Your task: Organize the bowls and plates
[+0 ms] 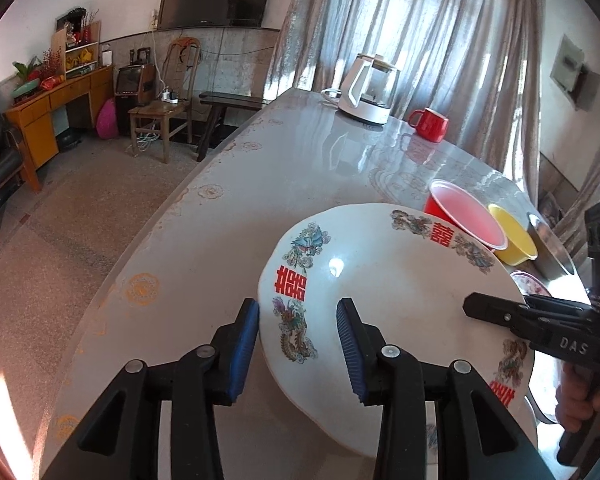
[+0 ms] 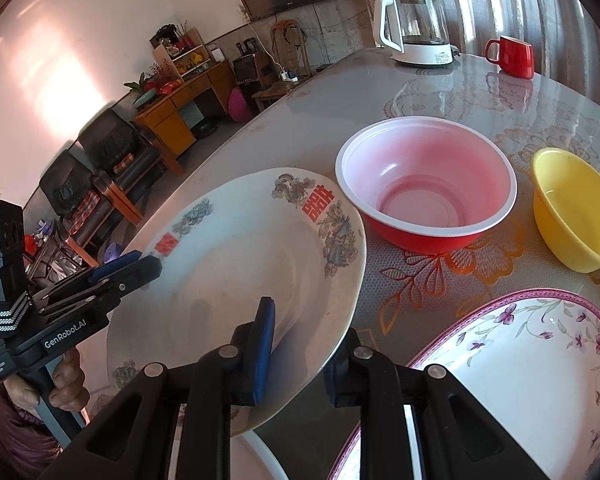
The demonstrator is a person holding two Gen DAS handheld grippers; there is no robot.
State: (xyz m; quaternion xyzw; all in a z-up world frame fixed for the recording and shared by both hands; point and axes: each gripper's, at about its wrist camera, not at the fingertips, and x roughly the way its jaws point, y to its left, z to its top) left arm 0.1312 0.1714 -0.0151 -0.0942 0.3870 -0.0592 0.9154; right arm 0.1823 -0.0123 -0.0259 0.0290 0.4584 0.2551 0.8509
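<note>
My right claw (image 2: 296, 354) clamps the dragon plate (image 2: 236, 280) at its five-o'clock rim, tilted clear of the counter (image 2: 500, 92); my left claw (image 1: 298, 344) straddles the nine-o'clock rim, unclamped.

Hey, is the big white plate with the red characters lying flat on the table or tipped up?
Tipped up. The white plate slants, its far rim overlapping the red bowl, while the right hand-held gripper clamps its near edge.
</note>
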